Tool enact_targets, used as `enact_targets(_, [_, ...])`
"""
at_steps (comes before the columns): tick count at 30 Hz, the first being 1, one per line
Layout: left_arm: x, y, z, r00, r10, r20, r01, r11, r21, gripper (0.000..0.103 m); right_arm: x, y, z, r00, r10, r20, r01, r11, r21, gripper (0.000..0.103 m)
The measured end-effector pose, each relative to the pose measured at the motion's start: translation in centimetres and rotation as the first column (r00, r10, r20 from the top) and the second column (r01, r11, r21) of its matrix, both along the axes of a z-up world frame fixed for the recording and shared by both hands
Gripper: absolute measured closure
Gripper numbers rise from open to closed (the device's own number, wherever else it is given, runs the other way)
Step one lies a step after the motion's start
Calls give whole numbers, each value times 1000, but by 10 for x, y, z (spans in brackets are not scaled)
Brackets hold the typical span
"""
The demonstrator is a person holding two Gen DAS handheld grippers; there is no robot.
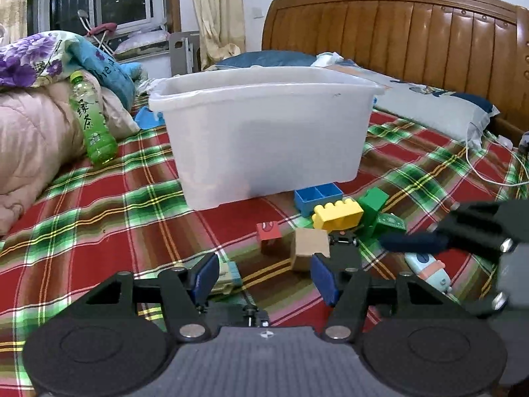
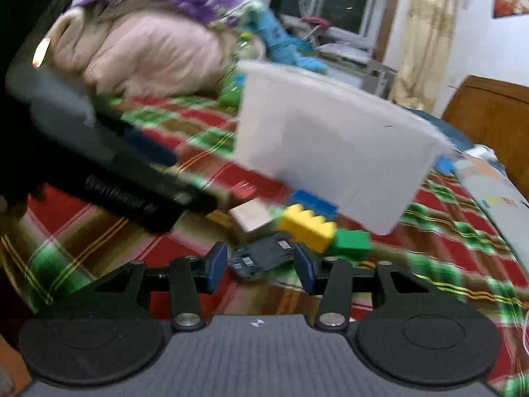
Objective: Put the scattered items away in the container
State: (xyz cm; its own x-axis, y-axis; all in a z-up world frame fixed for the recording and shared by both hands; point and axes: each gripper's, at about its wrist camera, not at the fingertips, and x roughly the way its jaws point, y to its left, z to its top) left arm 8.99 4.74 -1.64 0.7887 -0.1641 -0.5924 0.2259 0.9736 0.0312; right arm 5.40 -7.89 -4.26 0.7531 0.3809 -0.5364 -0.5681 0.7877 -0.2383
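a white plastic container [image 1: 264, 132] stands on the plaid bedspread [image 1: 99, 205] toward the headboard end of the bed, and the toys lie scattered on the bedspread just in front of its near wall. closest to that wall is a blue tray block [image 1: 318, 197], with a yellow brick [image 1: 337, 216] beside it and a green block [image 1: 373, 202] touching the brick's far side. nearer the foot of the bed sit a red-faced cube [image 1: 269, 237] and a plain cardboard cube [image 1: 309, 248], side by side. the left gripper [image 1: 264, 276] hovers low over the bedspread with its blue pads spread wide and nothing between them, the cardboard cube just ahead of its right pad. the right gripper [image 2: 261, 266] is also spread wide and empty, its blurred view showing a dark flat gadget [image 2: 263, 258] on the bedspread just beyond the pads. a green tea bottle [image 1: 94, 122] leans against the pink quilt [image 1: 36, 139] at the bed's left edge.
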Motion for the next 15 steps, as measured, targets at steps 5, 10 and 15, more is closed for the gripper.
enact_targets(5, [2,5,-3,1000,11,-2,-11,1000,-16,38,4,19,-12,999,-14,37,17,997,-77,56])
enact_targets(10, [4,7,-7,1000,19,-18,-20,999,-41,38,15,18,-24,998,-60,13,61,992,-108,68])
enact_targets(15, [4,7,-10,999,15,-33,-16,998,-53,38,18,-11,-8,990,-119,-71,123,991,60,85])
